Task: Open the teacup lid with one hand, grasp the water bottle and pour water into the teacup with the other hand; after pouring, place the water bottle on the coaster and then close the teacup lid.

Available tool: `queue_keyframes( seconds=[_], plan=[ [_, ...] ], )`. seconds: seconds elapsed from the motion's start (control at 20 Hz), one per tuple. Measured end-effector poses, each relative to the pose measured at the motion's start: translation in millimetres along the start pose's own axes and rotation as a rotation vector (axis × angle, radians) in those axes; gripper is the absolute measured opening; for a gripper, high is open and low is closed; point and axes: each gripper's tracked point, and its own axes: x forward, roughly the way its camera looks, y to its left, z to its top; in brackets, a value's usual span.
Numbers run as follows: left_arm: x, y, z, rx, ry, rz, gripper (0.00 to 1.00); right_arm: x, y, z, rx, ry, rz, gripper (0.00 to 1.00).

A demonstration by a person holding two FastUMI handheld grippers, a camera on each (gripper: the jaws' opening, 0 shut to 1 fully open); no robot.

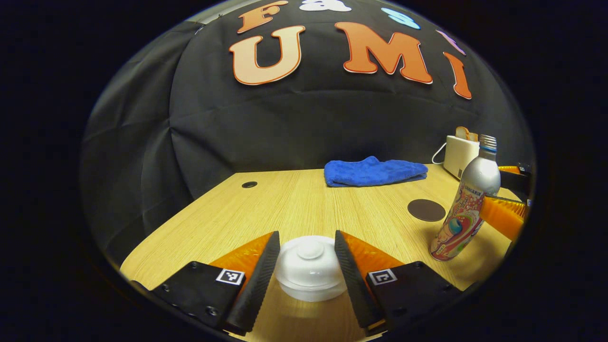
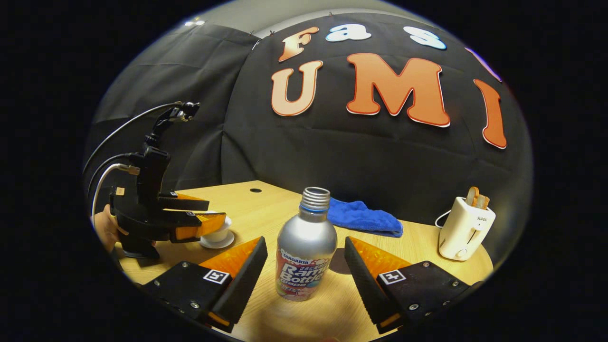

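Note:
A white teacup lid (image 1: 309,266) with a round knob sits between the fingers of my left gripper (image 1: 306,237), which press on its two sides. In the right gripper view that gripper (image 2: 209,221) hovers over the white teacup (image 2: 219,234) on its saucer. The silver water bottle (image 2: 306,247), uncapped and with a colourful label, stands upright on the table. My right gripper (image 2: 305,242) is open around it, with a gap on each side. The dark round coaster (image 1: 426,210) lies just behind the bottle (image 1: 463,209).
A blue cloth (image 1: 375,172) lies at the back of the wooden table (image 1: 294,199). A white toaster (image 2: 465,228) with toast stands at the back right. A hand (image 2: 102,228) holds the left gripper near the table's left edge.

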Motion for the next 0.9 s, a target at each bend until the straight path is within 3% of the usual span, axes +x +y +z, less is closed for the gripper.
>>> queue_keyframes(
  seconds=[0.1, 0.15, 0.25, 0.3, 0.35, 0.4, 0.5, 0.6, 0.7, 0.9],
  plan=[
    [2, -4, -1, 0.001, 0.001, -0.009, 0.77, 3, 0, -3, 0.004, 0.007, 0.002, 0.98],
    [3, -3, -3, 0.005, 0.013, -0.005, 0.67, 5, 0, -5, 0.005, 0.01, 0.002, 0.98],
    [2, -4, -1, 0.012, 0.008, -0.006, 0.56, 6, 2, -9, 0.007, 0.018, 0.004, 0.98],
    [3, -3, -2, 0.015, 0.007, -0.007, 0.6, 7, 2, -10, 0.007, 0.022, 0.005, 0.98],
    [4, -3, 3, 0.006, -0.01, -0.003, 0.55, 7, 3, -12, 0.007, 0.024, 0.008, 0.98],
    [3, -3, 2, 0.005, -0.009, -0.004, 0.43, 8, 3, -13, 0.006, 0.026, 0.008, 0.98],
    [4, -1, 2, 0.011, -0.012, -0.001, 0.42, 10, 3, -15, 0.006, 0.028, 0.011, 0.98],
    [4, -1, 3, 0.007, -0.011, -0.003, 0.3, 10, 5, -16, 0.009, 0.03, 0.013, 0.98],
    [4, -1, 5, 0.002, -0.018, -0.001, 0.34, 12, 4, -18, 0.011, 0.035, 0.008, 0.98],
    [2, 2, 17, -0.002, -0.057, 0.011, 0.29, 16, 4, -25, 0.033, 0.059, 0.014, 0.98]
  ],
)
